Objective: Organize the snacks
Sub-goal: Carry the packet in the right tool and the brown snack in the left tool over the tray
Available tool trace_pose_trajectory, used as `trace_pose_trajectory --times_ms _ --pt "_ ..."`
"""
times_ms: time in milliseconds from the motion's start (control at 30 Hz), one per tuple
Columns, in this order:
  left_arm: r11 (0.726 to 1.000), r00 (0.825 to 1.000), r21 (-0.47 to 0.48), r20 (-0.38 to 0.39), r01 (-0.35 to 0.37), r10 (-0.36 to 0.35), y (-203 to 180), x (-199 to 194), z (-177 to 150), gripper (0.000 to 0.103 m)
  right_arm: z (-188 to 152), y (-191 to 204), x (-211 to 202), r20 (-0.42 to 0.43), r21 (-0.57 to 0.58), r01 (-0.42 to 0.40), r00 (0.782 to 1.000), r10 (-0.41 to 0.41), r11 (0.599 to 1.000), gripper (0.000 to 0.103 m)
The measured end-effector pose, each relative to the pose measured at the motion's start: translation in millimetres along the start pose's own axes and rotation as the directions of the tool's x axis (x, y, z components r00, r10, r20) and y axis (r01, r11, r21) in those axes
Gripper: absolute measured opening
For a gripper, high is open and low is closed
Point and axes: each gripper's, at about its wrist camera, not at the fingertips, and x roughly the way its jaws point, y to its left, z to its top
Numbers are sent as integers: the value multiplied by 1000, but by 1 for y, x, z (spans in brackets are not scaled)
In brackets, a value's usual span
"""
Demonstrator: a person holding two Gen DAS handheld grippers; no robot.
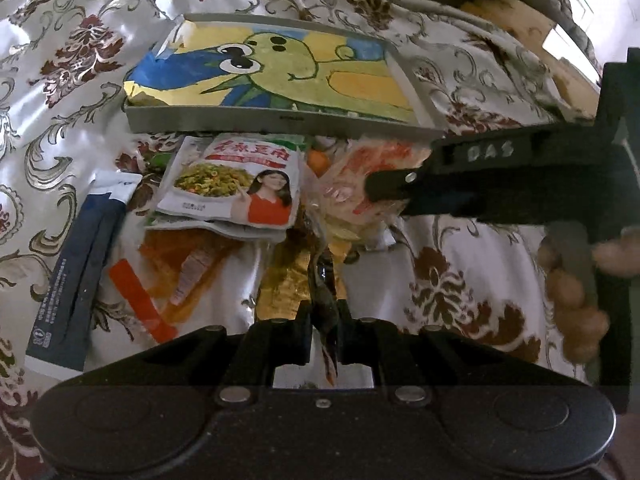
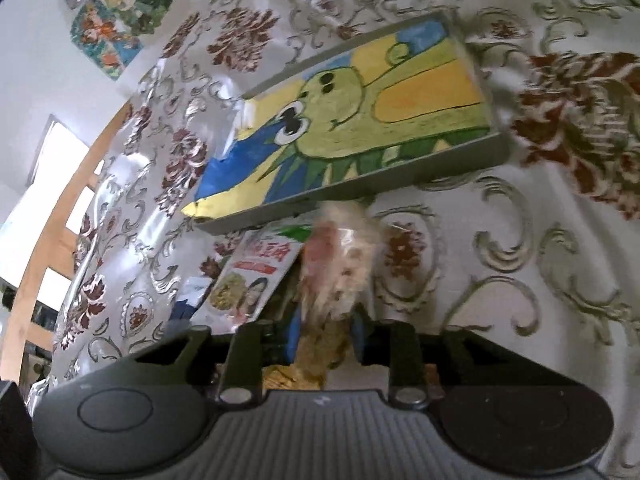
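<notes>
A shallow grey tray (image 1: 276,118) lined with a green cartoon drawing lies on the patterned tablecloth; it also shows in the right wrist view (image 2: 360,178). Several snack packets lie in a pile in front of it, topped by a white pickled-bean packet (image 1: 236,182) (image 2: 252,280). My left gripper (image 1: 324,320) is shut on a thin dark snack packet (image 1: 324,280) at the near side of the pile. My right gripper (image 2: 324,336) is shut on a clear pink-and-yellow snack packet (image 2: 340,268), held just before the tray; that packet (image 1: 360,176) and the right gripper (image 1: 400,188) also show in the left wrist view.
A dark blue flat packet (image 1: 76,276) lies left of the pile, with orange packets (image 1: 184,264) beside it. The floral tablecloth (image 1: 460,280) covers the table. Colourful cartoon pictures (image 2: 116,12) hang on the wall at the far left.
</notes>
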Motion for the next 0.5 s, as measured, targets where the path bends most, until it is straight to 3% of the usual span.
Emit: trace_pose_trajectory --times_ms 167,233,367,400,433,500 --pt "1000 1000 -8 13 -15 15 7 3 2 11 4 8 9 25 -30 2 1000 -1 1000 43" --pt "999 1000 -30 9 -11 12 10 6 3 11 7 3 13 27 7 -4 1000 4 1000 50" --pt "999 1000 -34 22 -10 11 10 8 4 11 12 -11 22 41 88 -12 999 8 996 50" --pt "999 1000 -34 30 -8 9 10 8 5 11 13 -15 23 41 110 -11 999 7 994 47" --pt "999 999 -34 36 -7 8 9 7 6 11 14 -18 24 42 134 -10 999 5 991 35" --pt "999 999 -37 54 -4 6 9 4 7 11 16 -25 23 38 182 -38 999 31 983 30"
